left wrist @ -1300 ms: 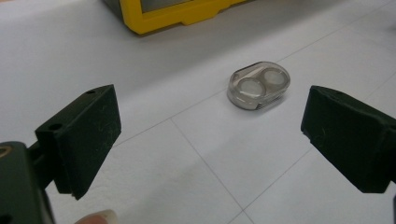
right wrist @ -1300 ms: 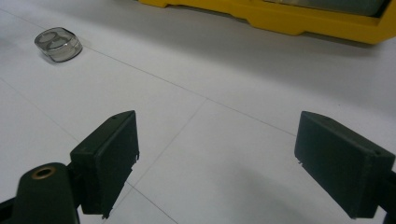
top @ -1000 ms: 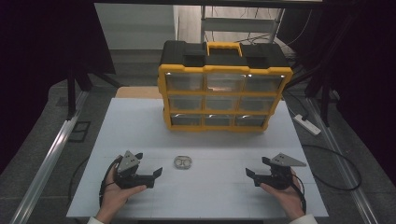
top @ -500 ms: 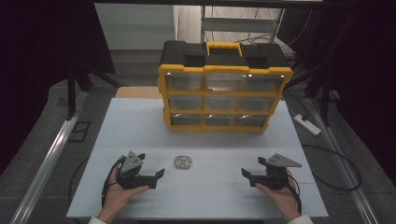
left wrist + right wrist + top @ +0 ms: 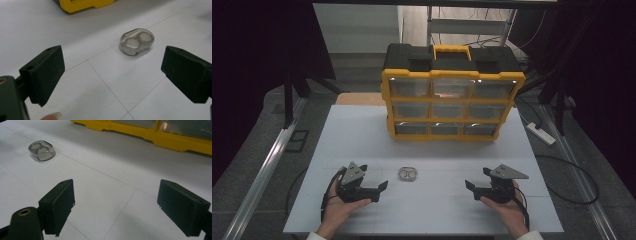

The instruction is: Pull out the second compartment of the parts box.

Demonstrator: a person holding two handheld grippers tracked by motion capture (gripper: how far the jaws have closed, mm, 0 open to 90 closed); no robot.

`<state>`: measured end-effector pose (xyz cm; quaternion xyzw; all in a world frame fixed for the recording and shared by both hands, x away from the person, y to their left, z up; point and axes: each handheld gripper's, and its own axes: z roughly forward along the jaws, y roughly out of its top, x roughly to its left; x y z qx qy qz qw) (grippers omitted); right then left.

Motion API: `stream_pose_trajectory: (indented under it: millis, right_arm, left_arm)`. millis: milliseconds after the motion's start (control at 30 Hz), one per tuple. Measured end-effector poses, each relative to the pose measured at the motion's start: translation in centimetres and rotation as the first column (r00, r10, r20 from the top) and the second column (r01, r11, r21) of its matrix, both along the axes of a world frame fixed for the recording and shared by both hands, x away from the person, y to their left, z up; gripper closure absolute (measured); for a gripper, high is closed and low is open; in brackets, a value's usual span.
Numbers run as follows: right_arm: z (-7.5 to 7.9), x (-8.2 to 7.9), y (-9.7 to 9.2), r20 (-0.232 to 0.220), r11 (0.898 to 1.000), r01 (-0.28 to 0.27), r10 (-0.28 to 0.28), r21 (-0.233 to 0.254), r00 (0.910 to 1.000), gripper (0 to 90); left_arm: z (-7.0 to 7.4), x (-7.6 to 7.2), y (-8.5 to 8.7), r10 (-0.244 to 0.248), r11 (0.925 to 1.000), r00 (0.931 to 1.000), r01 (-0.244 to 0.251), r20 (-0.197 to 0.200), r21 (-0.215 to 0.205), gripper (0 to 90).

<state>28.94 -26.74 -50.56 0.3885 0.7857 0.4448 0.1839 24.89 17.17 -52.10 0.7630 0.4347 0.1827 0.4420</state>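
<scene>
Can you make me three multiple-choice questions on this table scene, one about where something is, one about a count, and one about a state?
1. Where is the clear case?
A. On the table between the two grippers
B. On top of the organizer
C. In the right gripper

2. How many drawer rows does the yellow organizer show?
A. Two
B. Three
C. Five

3. How do the left gripper jaws stand?
A. Shut on the case
B. Shut, holding nothing
C. Open

Answers: 1 A, the high view shows it lying on the white table between them. 2 B, three rows show on its front. 3 C, a wide gap separates the jaws.
</scene>
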Motion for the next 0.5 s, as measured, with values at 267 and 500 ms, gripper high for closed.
stream_pose_trajectory:
  millis: [267, 500]
  right_arm:
    - [0.0, -0.1, 1.2, 0.008, 1.000, -0.030, 0.030, 0.001, 0.9995, 14.0]
    - [0.0, -0.1, 1.7, 0.016, 0.999, -0.039, 0.039, -0.009, 0.9991, 14.0]
  left_arm:
    - [0.0, 0.0, -0.1, -0.001, 1.0000, 1.0000, 0.001, -0.006, -0.008, 5.8]
    - [-0.1, 0.0, -0.2, -0.007, 1.0000, 1.0000, 0.007, -0.004, -0.004, 5.7]
